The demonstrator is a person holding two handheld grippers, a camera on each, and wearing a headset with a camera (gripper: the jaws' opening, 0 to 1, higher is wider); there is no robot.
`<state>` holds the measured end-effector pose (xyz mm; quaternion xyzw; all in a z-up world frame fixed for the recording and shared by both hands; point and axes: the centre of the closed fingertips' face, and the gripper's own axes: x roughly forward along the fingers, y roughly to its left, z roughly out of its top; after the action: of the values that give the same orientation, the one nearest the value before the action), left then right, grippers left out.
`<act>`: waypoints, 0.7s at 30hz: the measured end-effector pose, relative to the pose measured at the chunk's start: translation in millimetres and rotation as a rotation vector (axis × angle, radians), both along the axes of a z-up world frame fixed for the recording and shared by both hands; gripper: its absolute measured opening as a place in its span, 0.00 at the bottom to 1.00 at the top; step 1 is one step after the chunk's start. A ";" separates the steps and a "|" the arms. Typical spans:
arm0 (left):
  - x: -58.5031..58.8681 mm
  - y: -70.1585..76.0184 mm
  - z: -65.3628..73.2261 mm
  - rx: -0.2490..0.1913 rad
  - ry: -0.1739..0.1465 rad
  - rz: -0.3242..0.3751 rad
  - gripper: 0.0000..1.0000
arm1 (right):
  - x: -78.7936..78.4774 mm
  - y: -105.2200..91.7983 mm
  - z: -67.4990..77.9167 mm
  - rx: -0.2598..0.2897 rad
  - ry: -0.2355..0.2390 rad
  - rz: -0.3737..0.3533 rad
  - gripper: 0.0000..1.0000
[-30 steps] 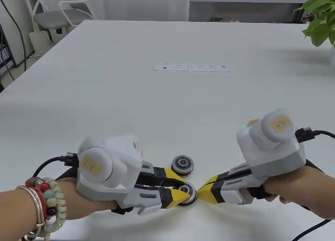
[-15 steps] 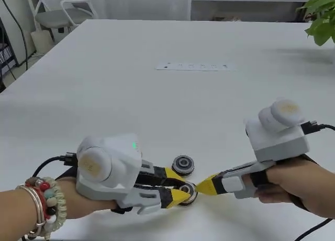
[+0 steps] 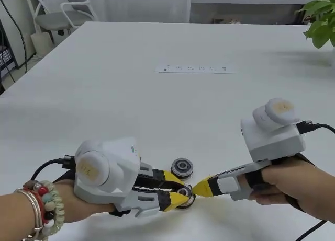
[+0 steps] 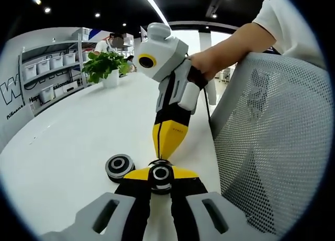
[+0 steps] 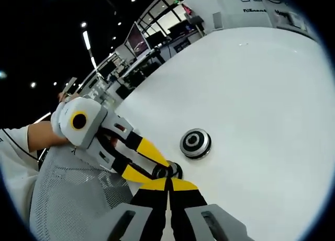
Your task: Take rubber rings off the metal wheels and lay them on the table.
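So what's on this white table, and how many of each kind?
Metal wheels: 2, one loose, one clamped
Grippers: 2, left and right
Power strip: 1
Potted plant: 1
Total: 6

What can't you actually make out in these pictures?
Head view: the left gripper half covers the held wheel; any rubber on it is too small to tell.
Right gripper view: whether the right gripper pinches rubber; its own tips cover the contact.
Head view: plant, cut by the edge.
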<state>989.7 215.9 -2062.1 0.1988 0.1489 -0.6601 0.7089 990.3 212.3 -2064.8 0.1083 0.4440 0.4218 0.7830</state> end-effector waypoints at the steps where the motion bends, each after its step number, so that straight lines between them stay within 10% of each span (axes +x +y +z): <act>1: 0.1 0.0 -0.1 0.000 0.000 0.000 0.09 | -0.2 0.3 0.4 0.001 0.001 0.000 0.00; 21: 0.7 -0.8 -1.1 -0.009 0.029 0.016 0.09 | 0.7 4.2 3.2 0.036 0.035 -0.019 0.00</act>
<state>990.4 215.0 -2063.2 0.1851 0.1577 -0.6580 0.7127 991.0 216.5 -2061.6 0.1339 0.4490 0.4202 0.7771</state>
